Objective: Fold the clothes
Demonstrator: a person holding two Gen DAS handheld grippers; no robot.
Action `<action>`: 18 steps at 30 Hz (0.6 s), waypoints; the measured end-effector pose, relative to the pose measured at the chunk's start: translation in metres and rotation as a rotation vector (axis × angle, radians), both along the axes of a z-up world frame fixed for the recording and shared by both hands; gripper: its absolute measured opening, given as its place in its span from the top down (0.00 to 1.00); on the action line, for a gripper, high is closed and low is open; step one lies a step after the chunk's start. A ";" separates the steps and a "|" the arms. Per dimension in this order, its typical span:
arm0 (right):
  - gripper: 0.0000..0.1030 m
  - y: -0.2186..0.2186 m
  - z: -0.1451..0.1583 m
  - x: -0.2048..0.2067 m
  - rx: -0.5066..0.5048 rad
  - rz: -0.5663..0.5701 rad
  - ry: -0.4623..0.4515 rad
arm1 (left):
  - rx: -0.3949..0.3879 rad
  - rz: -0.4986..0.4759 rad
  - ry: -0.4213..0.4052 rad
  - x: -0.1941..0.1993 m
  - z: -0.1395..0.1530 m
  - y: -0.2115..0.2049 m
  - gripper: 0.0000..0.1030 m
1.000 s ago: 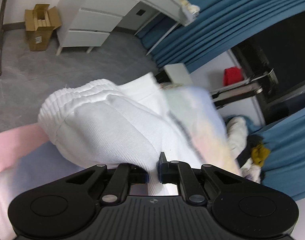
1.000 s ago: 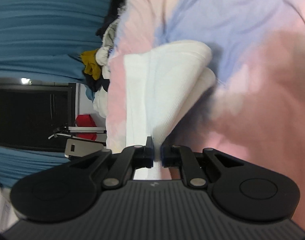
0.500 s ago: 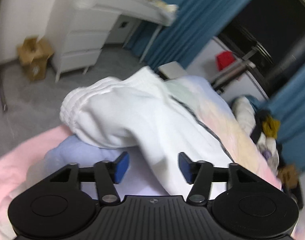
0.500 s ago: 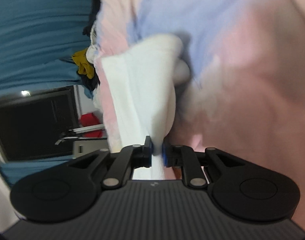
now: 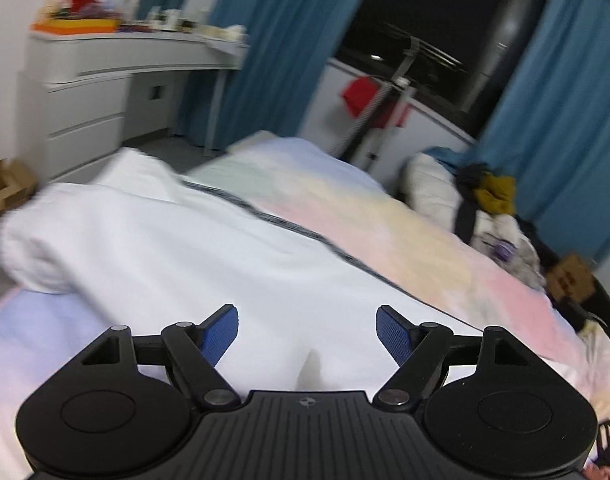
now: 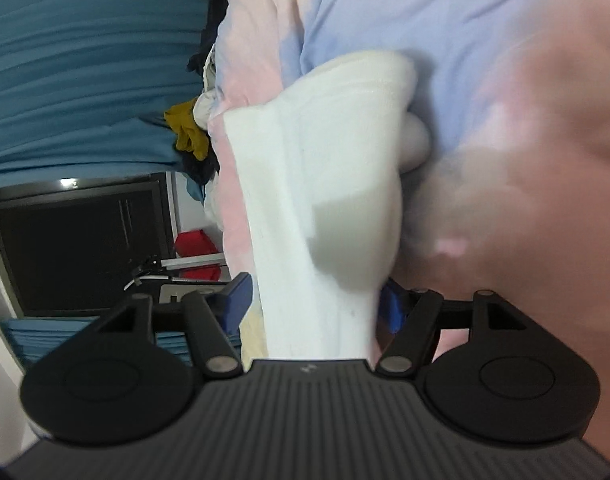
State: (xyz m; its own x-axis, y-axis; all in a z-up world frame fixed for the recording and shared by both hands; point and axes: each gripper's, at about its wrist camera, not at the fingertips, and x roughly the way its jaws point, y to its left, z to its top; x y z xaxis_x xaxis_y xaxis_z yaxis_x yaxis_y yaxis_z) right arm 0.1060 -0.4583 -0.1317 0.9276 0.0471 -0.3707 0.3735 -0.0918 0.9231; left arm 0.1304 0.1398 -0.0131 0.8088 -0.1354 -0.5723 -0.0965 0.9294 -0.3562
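A white ribbed garment lies folded over on the pastel bedsheet, its thick rolled edge at the left. My left gripper hovers over the garment's near part, its jaws opening wide with nothing pinched between the blue pads. In the right wrist view the same white garment runs from the bed down between the fingers of my right gripper. Those jaws are opening too, and the cloth hangs loose between the pads with no squeeze on it.
A white desk with drawers stands at the far left, with a cardboard box on the floor beside it. Blue curtains frame a dark window. A pile of mixed clothes sits at the bed's far right corner.
Both grippers went from shut on the white garment to open. The left one let go, rolled and drew back along the bed. The garment settled flatter on the sheet.
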 end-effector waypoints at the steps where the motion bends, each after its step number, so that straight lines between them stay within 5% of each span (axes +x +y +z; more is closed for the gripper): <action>1: 0.34 -0.001 -0.003 0.003 -0.001 -0.008 0.004 | 0.002 -0.021 -0.010 0.005 -0.007 -0.012 0.25; 5: 0.34 -0.009 -0.014 0.011 0.020 -0.079 -0.037 | 0.000 -0.107 -0.030 0.025 -0.032 -0.051 0.26; 9: 0.35 -0.021 -0.009 0.009 0.033 -0.156 -0.148 | 0.086 -0.150 -0.043 0.042 -0.047 -0.080 0.26; 14: 0.35 -0.033 0.021 0.011 -0.101 -0.135 -0.280 | 0.170 -0.152 -0.038 0.053 -0.071 -0.094 0.26; 18: 0.35 -0.041 0.006 0.009 -0.099 -0.176 -0.154 | 0.143 -0.144 0.010 0.061 -0.089 -0.090 0.28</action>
State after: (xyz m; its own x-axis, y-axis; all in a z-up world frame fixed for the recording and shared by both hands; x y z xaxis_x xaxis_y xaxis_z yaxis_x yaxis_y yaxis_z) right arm 0.1152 -0.4988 -0.1259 0.9642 -0.1490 -0.2193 0.2142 -0.0496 0.9755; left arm 0.1912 0.0497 -0.1017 0.7814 -0.1662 -0.6015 0.0383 0.9748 -0.2196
